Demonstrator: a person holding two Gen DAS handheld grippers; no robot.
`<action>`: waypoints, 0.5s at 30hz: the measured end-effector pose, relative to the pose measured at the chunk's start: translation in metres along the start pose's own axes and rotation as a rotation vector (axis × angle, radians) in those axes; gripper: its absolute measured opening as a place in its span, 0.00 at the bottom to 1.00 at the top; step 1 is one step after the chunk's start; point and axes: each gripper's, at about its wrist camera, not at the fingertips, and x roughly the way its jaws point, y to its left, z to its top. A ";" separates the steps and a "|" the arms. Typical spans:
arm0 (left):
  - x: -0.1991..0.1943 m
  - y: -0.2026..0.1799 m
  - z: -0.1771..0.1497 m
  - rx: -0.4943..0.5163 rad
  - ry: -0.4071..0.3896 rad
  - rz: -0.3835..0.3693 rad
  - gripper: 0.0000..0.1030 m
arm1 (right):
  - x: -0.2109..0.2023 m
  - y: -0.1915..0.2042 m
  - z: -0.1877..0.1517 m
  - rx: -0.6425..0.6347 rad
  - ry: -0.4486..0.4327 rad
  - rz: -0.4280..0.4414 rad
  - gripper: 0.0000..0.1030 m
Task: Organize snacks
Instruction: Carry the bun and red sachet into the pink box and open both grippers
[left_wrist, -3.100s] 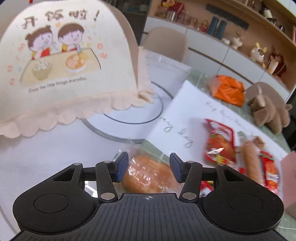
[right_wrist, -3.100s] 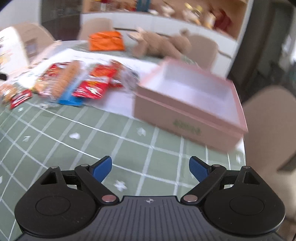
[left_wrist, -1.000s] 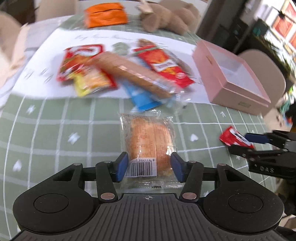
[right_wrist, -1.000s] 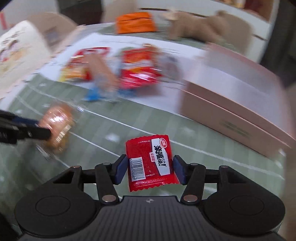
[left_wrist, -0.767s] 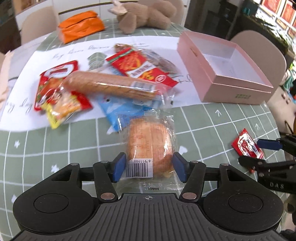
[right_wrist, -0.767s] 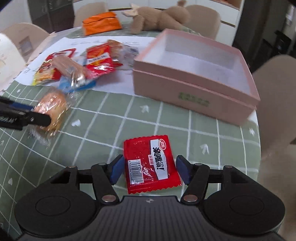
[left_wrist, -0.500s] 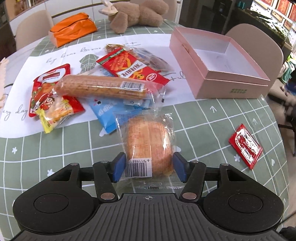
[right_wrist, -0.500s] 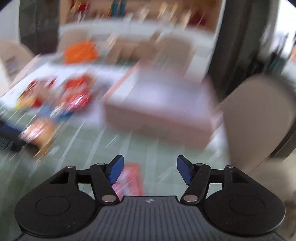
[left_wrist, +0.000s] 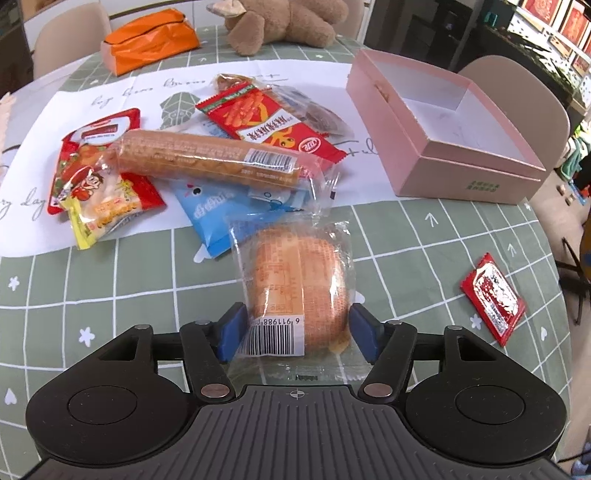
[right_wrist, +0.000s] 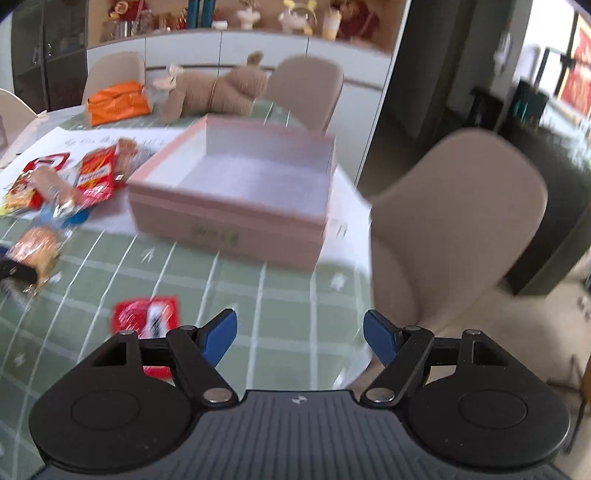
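Snacks: wrapped bun (left_wrist: 297, 284) sits between the blue pads (left_wrist: 231, 332) of the left gripper (left_wrist: 297, 332), both pads against its clear wrapper, barcode end nearest the camera. Ahead of those fingers, on the white paper mat (left_wrist: 33, 147), lies the snack pile: long biscuit roll (left_wrist: 207, 158), blue packet (left_wrist: 218, 214), red packets. Pink box (left_wrist: 443, 144) stands open ahead and right of the fingers. Small red packet (right_wrist: 146, 319) lies flat on the green checked tablecloth (right_wrist: 280, 295), just left of the right gripper (right_wrist: 299, 336). Right jaws have just been opening; they stand wide with nothing between them.
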 end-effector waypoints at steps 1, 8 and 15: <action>0.001 -0.001 0.000 0.004 -0.002 0.001 0.66 | -0.001 0.004 -0.003 0.023 0.024 0.058 0.74; -0.008 -0.002 -0.010 -0.006 -0.029 -0.065 0.56 | 0.022 0.049 -0.003 0.069 0.104 0.253 0.75; -0.041 -0.021 -0.018 0.035 -0.069 -0.105 0.55 | 0.047 0.079 0.006 -0.096 0.100 0.210 0.55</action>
